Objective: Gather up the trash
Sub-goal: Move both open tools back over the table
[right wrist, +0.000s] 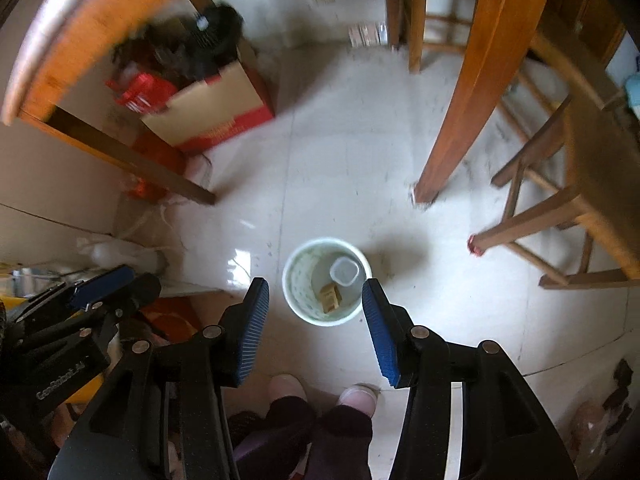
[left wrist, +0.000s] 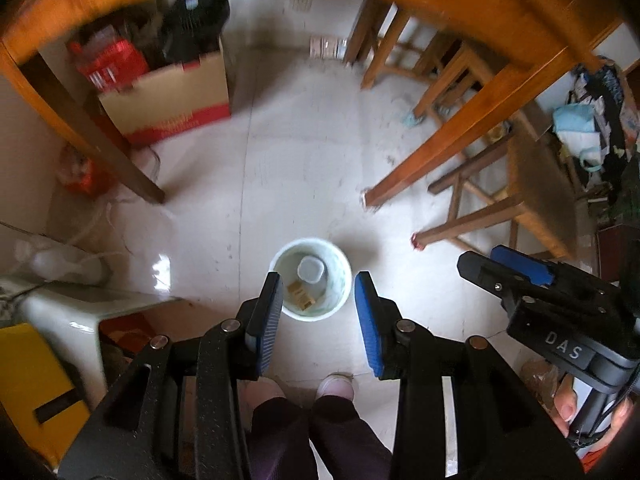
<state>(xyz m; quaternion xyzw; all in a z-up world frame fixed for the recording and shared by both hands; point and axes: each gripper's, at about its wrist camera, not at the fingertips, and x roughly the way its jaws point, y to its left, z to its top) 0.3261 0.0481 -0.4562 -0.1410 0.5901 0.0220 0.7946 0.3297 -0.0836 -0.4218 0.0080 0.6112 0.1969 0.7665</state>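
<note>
One white bin (right wrist: 327, 281) stands on the tiled floor (right wrist: 340, 160), holding two pieces of trash: one clear plastic cup (right wrist: 344, 271) and one small yellow-brown box (right wrist: 330, 298) beside it. Above the bin, two grippers hang with nothing between their pads: the left gripper (left wrist: 318, 316) and right gripper (right wrist: 316, 324), both released.

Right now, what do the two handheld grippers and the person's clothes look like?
Both the left gripper and right gripper are matte black with silver pivot pins and ribbed blue pads. The right one's body reads DAS. The person wears dark trousers and pale shoes.
</note>
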